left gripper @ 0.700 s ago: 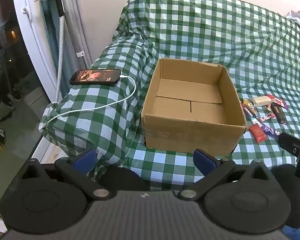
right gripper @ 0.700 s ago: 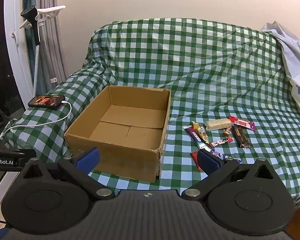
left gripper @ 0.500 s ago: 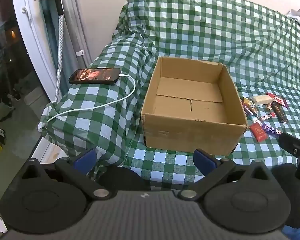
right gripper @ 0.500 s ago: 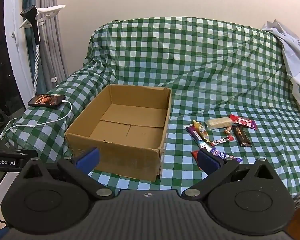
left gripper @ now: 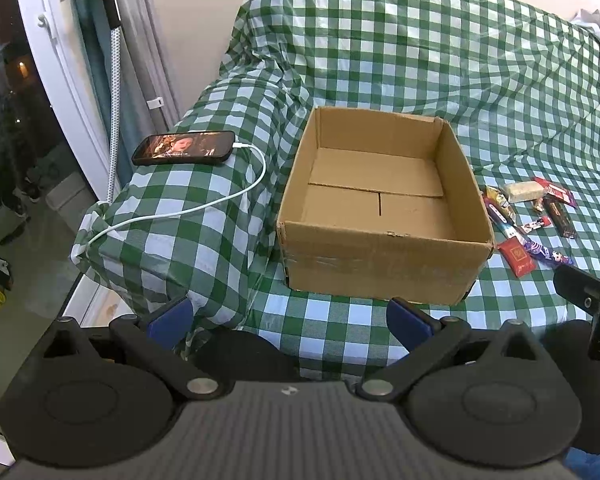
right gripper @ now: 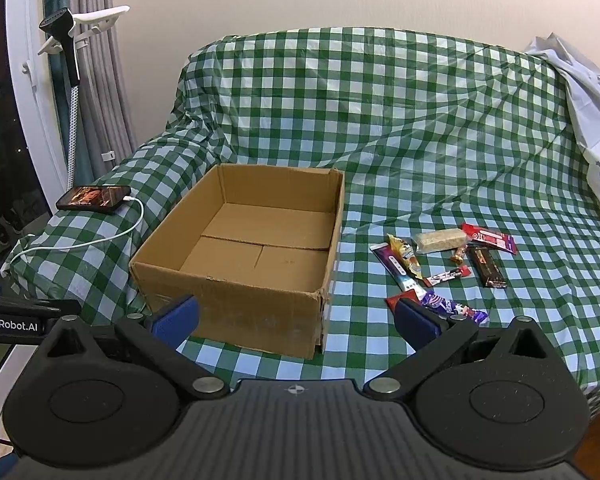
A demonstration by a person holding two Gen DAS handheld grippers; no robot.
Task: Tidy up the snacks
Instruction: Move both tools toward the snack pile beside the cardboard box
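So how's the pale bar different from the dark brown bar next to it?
The pale bar is thick, beige and in a clear wrapper; the dark bar is flatter, in a brown printed wrapper. The pale one lies crosswise at the back, the dark one points toward the camera. Both lie on the cloth, outside the box.

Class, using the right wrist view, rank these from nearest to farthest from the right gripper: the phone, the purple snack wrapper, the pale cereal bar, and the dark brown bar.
1. purple snack wrapper, right beside the right gripper's right fingertip.
2. dark brown bar, farther back on the right.
3. pale cereal bar, behind it, at the back of the snack pile.
4. phone, far left on the covered armrest.
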